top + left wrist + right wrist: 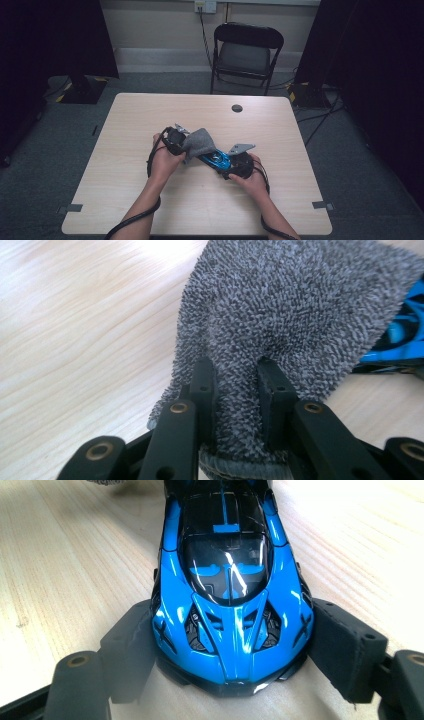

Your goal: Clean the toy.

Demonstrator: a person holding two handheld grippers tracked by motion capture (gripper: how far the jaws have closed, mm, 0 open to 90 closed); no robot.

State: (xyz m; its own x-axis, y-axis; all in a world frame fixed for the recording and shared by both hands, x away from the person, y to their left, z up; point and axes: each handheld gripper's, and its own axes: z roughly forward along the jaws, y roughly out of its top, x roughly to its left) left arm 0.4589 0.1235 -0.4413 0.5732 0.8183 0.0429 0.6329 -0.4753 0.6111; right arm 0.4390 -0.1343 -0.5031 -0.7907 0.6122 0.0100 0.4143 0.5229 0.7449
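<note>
I held the car (pixel 232 595) lengthwise in my right fingers (pixel 232 680); left fingers (pixel 235 390), clamped on the cloth (pixel 290 310), draped it over the car's far end.

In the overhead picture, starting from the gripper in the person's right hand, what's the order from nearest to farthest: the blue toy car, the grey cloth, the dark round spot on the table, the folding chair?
From the right gripper:
1. Blue toy car, between its jaws.
2. Grey cloth, draped over the car's far end.
3. Dark round spot, near the table's far edge.
4. Folding chair, on the floor beyond the table.
</note>
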